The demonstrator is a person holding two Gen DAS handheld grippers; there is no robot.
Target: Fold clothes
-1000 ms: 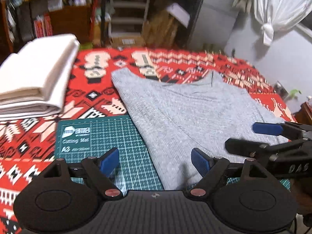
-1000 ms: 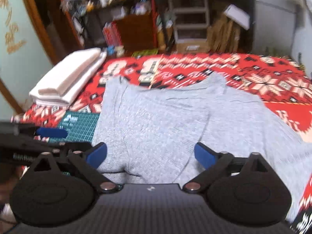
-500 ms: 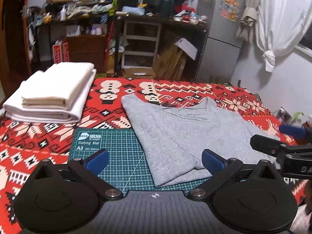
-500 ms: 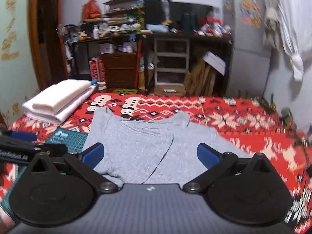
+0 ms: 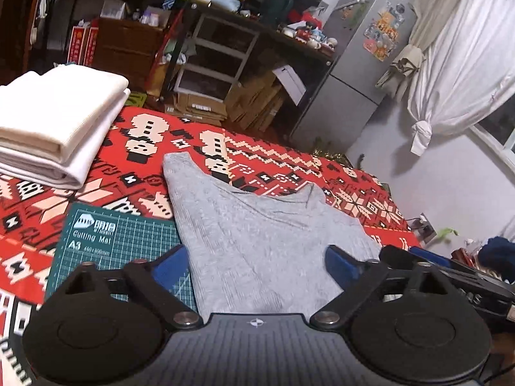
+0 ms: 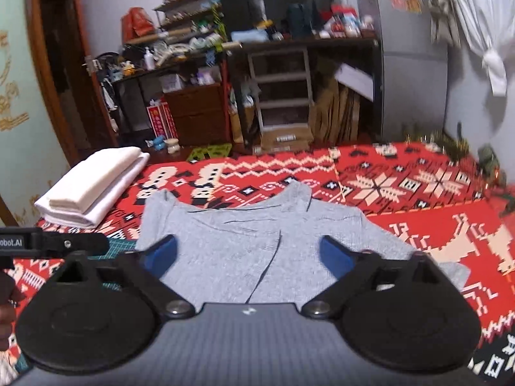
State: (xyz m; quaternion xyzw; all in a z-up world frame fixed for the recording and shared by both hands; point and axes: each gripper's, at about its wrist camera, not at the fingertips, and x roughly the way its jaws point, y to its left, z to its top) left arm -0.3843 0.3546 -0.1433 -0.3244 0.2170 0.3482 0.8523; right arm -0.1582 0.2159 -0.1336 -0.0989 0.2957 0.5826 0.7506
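Note:
A grey knit top (image 5: 257, 241) (image 6: 231, 251) lies flat on the red patterned cloth, its left side folded in over the middle along a dark fold line. My left gripper (image 5: 256, 263) hovers open above the top's near part, holding nothing. My right gripper (image 6: 248, 257) is also open and empty, raised over the near hem. In the left wrist view the right gripper (image 5: 428, 263) shows as a black bar at the right edge. The left gripper's body (image 6: 48, 244) appears at the left edge of the right wrist view.
A stack of folded white cloth (image 5: 54, 125) (image 6: 93, 186) sits at the far left. A green cutting mat (image 5: 109, 244) lies under the top's left edge. The red patterned cloth (image 6: 418, 193) stretches bare to the right. Shelves, boxes and a fridge stand behind.
Both grippers have pulled back and lifted away from the grey top, so more of the room shows. The top lies as before, and both grippers stay open.

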